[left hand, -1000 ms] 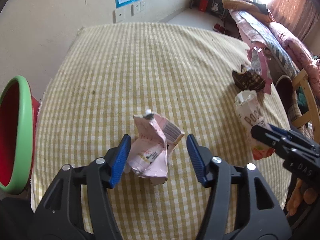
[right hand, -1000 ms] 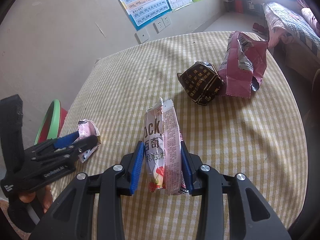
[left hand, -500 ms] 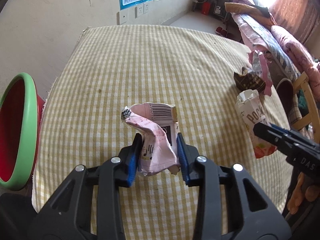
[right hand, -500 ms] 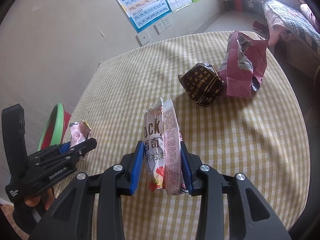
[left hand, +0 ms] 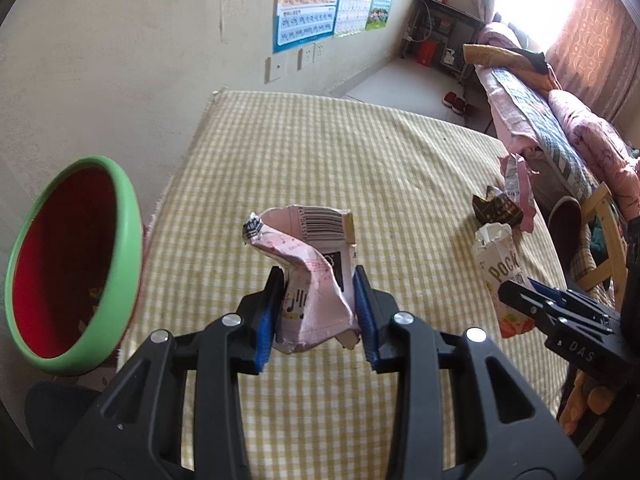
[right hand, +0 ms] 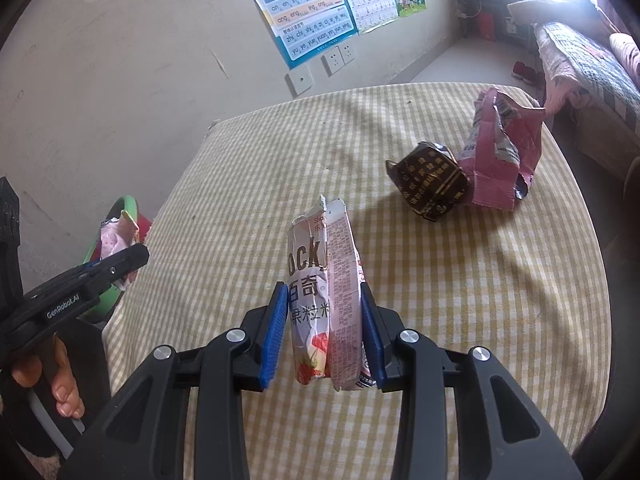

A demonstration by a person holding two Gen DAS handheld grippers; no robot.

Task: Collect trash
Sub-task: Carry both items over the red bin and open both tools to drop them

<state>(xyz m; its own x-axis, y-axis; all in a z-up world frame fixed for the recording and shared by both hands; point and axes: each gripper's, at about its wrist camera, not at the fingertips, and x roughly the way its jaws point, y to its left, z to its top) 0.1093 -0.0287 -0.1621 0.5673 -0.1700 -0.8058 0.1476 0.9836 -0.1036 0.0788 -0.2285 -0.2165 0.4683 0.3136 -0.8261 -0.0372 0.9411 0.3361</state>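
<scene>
Hiding much of itself between the blue pads, the pink wrapper (left hand: pixel 310 276) shows only its crumpled top and barcode flap in the left wrist view; its lower edge is tucked behind the fingers. The left gripper (left hand: pixel 318 312) pinches it, pads pressed against both sides, and holds it above the checked tablecloth (left hand: pixel 320 152), near the cloth's left edge. The bin (left hand: pixel 116 248), red inside with a green rim, sits just off that edge and is cut off by the lens border. Small bits lie in the bin's bottom, too blurred to name.

In the right wrist view the same wrapper (right hand: pixel 116 240) is mostly covered by the left gripper (right hand: pixel 120 264), seen from the side in front of the bin's rim (right hand: pixel 128 204). A few bare fingers (right hand: pixel 66 392) of the person curl round its handle at the lower left.

The right gripper (right hand: pixel 324 328) clamps the Pocky box (right hand: pixel 324 292) upright, pads tight on its flattened sides, the torn top pointing away from the camera. Whether the box's base touches the cloth cannot be told. From the left wrist view the box (left hand: pixel 500 268) stands at the right, its bottom half masked by the right gripper (left hand: pixel 516 292).

Farther back on the cloth a dark brown wrapper (right hand: pixel 430 178) lies touching a torn pink bag (right hand: pixel 500 152), both well apart from the grippers.
</scene>
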